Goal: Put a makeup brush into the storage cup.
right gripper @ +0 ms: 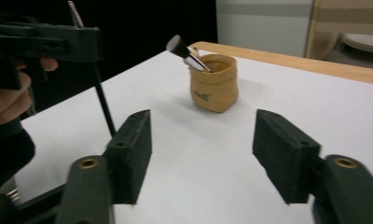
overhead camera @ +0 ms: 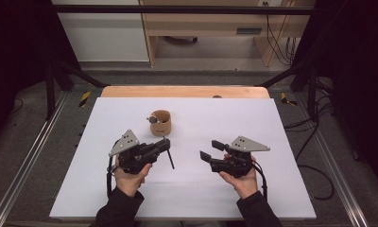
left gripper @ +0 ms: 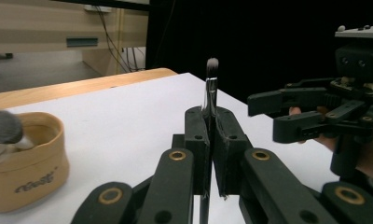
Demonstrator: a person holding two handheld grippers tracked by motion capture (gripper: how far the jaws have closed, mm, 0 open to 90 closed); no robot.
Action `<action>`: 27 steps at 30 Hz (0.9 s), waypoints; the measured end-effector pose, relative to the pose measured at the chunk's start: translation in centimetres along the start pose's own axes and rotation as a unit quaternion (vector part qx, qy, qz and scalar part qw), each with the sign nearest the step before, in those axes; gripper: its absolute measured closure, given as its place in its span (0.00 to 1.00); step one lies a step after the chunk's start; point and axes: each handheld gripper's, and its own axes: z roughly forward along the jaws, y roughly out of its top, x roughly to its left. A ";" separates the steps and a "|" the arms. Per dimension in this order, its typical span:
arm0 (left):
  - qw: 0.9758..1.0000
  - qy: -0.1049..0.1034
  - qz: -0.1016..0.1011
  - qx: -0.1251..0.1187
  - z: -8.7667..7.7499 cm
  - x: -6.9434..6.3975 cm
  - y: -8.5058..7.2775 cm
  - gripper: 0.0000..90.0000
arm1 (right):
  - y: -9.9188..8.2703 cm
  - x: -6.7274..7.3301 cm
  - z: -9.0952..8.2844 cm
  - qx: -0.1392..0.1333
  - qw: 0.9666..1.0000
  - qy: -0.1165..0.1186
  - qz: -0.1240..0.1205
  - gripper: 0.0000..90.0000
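The left gripper (overhead camera: 164, 144) is sitting just below the tan pouch (overhead camera: 160, 122) on the white board (overhead camera: 272, 189), and its jaws are pinching a slim makeup brush (overhead camera: 168, 154) tight. In the left gripper view that brush (left gripper: 210, 88) is standing up between the pressed pads, bristle tip on top, handle running down past the jaws. The pouch (left gripper: 26, 158) is resting low at the left there, with a fluffy grey brush head (left gripper: 4, 127) poking out of it.

Over to the right of the pouch and a bit nearer the person, the right gripper (overhead camera: 212, 150) is hovering with its jaws spread, nothing between them. The right gripper view is looking straight through that gap (right gripper: 201, 154) at the pouch (right gripper: 212, 88), where the second brush (right gripper: 187, 53) is leaning out toward the left. The left gripper (right gripper: 58, 42) is showing at the left edge, the thin black handle (right gripper: 103, 102) hanging down from it toward the board.
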 end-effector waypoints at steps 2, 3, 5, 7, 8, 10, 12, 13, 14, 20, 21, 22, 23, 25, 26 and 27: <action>1.000 0.003 0.001 0.000 -0.2 0.2 0.1 0.94 | -0.1 -0.3 -0.1 0.001 1.000 -0.011 -0.003 0.36; 1.000 0.005 0.002 -0.001 -0.2 0.3 0.1 0.94 | -0.1 -0.5 -0.2 0.004 1.000 -0.017 -0.006 0.34; 1.000 0.008 0.003 -0.001 -0.5 0.5 0.2 0.94 | -0.2 -0.9 -0.4 0.007 1.000 -0.028 -0.008 0.30; 1.000 0.011 0.001 -0.002 -0.6 0.7 0.3 0.94 | -0.3 -1.3 -0.4 0.013 0.999 -0.041 -0.014 0.26; 1.000 0.012 0.003 -0.002 -0.8 0.9 0.3 0.94 | -0.4 -1.6 -0.5 0.017 0.999 -0.043 -0.017 0.24; 1.000 0.015 0.002 -0.003 -1.0 1.1 0.4 0.94 | -0.4 -1.9 -0.7 0.019 0.998 -0.052 -0.015 0.23; 1.000 0.017 0.000 -0.007 -1.3 1.3 0.5 0.94 | -0.4 -2.2 -0.9 0.020 0.998 -0.054 -0.016 0.21; 1.000 0.017 0.000 -0.007 -1.4 1.4 0.6 0.94 | -0.4 -2.3 -1.0 0.021 0.998 -0.056 -0.017 0.20; 1.000 0.018 -0.001 -0.007 -1.5 1.5 0.6 0.94 | -0.4 -2.4 -1.1 0.022 0.998 -0.057 -0.019 0.19; 1.000 0.025 -0.010 -0.009 -1.8 2.1 0.7 0.94 | -0.5 -3.3 -2.2 0.021 0.997 -0.068 -0.025 0.14; 1.000 0.027 -0.009 -0.009 -1.9 2.2 0.7 0.94 | -0.6 -3.4 -2.4 0.021 0.997 -0.069 -0.026 0.14; 1.000 0.027 -0.010 -0.009 -1.9 2.3 0.7 0.94 | -0.6 -3.6 -2.5 0.021 0.997 -0.071 -0.023 0.13; 0.999 0.028 -0.011 -0.009 -1.9 2.3 0.8 0.94 | -0.7 -3.7 -2.7 0.022 0.997 -0.073 -0.023 0.13; 0.999 0.030 -0.012 -0.010 -2.0 2.5 0.8 0.94 | -0.8 -3.9 -3.1 0.023 0.996 -0.078 -0.021 0.12; 0.999 0.032 -0.013 -0.011 -2.0 2.5 0.8 0.94 | -0.9 -4.1 -3.2 0.025 0.996 -0.081 -0.019 0.11; 0.999 0.033 -0.013 -0.012 -2.1 2.5 0.9 0.94 | -1.0 -4.2 -3.4 0.026 0.996 -0.082 -0.018 0.11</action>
